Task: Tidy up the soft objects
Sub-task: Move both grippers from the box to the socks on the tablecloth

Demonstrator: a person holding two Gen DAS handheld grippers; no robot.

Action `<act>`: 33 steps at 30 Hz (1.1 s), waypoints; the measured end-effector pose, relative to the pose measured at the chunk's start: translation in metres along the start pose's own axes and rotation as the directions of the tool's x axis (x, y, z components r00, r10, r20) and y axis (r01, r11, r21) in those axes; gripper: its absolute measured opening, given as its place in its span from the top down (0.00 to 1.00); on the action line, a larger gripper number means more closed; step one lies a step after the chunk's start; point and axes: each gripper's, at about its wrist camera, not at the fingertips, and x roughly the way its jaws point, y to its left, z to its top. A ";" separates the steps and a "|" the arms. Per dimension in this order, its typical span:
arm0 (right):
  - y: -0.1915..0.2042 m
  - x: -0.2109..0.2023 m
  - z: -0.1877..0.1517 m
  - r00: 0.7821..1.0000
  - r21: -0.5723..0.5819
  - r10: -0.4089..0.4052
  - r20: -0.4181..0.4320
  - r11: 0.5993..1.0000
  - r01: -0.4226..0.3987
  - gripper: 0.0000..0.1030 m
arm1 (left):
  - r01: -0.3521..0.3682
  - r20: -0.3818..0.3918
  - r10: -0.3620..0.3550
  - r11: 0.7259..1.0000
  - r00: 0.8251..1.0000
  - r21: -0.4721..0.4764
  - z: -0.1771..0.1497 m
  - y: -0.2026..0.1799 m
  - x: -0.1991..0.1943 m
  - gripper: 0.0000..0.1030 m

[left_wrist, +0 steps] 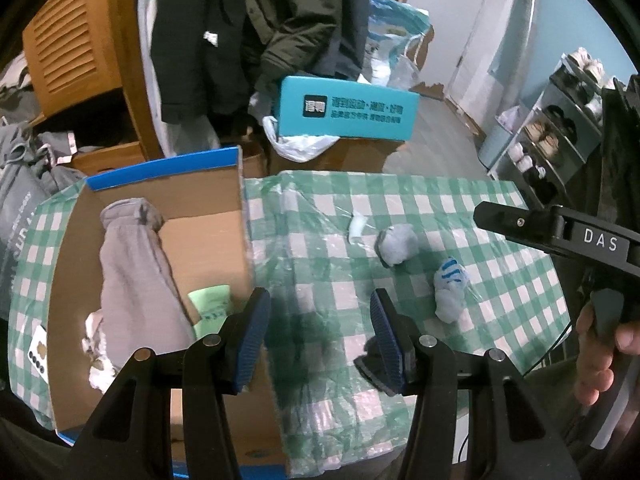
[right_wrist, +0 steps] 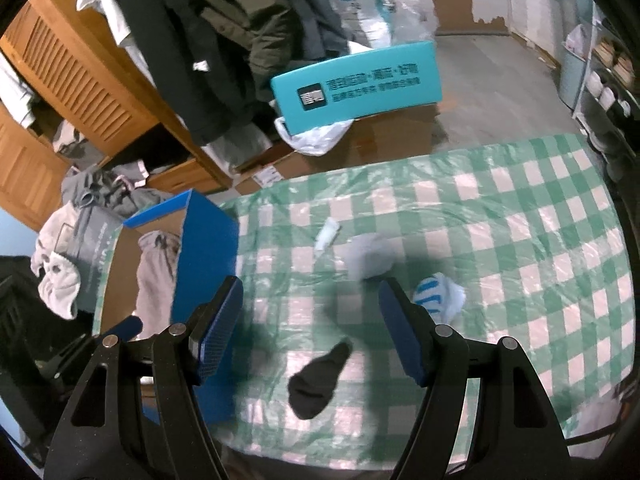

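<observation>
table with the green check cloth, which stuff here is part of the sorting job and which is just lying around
Part of the job:
black sock
grey sock ball
blue-striped white sock
cardboard box with grey garment inside

Just lying about:
teal box
hanging dark coats
shoe rack
small white scrap

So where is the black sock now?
The black sock lies on the checked cloth near its front edge, seen low in the right wrist view between the open right tool's fingers, right of the blue box and nearer than the striped sock.
</observation>
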 end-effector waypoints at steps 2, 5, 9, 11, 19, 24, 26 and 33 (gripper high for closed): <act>-0.006 -0.001 0.000 1.000 0.007 -0.006 0.000 1.000 0.006 0.31 | 0.004 -0.012 -0.004 1.000 1.000 0.005 0.000 -0.005 0.005 0.49; -0.015 -0.001 -0.001 1.000 0.011 -0.022 -0.003 1.000 0.022 0.31 | 0.011 -0.028 -0.011 1.000 1.000 0.008 0.001 -0.011 0.011 0.49; -0.023 0.006 -0.002 0.998 0.005 -0.059 -0.018 0.998 0.059 0.31 | 0.017 -0.050 -0.016 1.000 0.999 0.014 0.001 -0.018 0.021 0.49; -0.029 0.013 -0.002 0.996 0.000 -0.082 -0.033 0.997 0.082 0.31 | 0.019 -0.061 -0.018 1.000 0.998 0.020 0.002 -0.022 0.027 0.49; -0.056 0.046 -0.007 0.981 0.003 -0.160 -0.109 0.987 0.162 0.31 | 0.028 -0.125 -0.022 0.998 0.992 0.048 0.003 -0.039 0.058 0.49; -0.071 0.066 -0.012 0.964 -0.010 -0.215 -0.155 0.976 0.216 0.31 | 0.047 -0.172 -0.038 0.998 0.984 0.050 -0.001 -0.048 0.077 0.49; -0.078 0.075 -0.014 0.958 -0.006 -0.224 -0.179 0.974 0.227 0.31 | 0.052 -0.185 -0.042 0.997 0.982 0.051 -0.001 -0.051 0.084 0.49; -0.091 0.096 -0.018 0.941 -0.007 -0.246 -0.234 0.968 0.251 0.31 | 0.058 -0.225 -0.042 0.996 0.973 0.063 -0.004 -0.057 0.107 0.49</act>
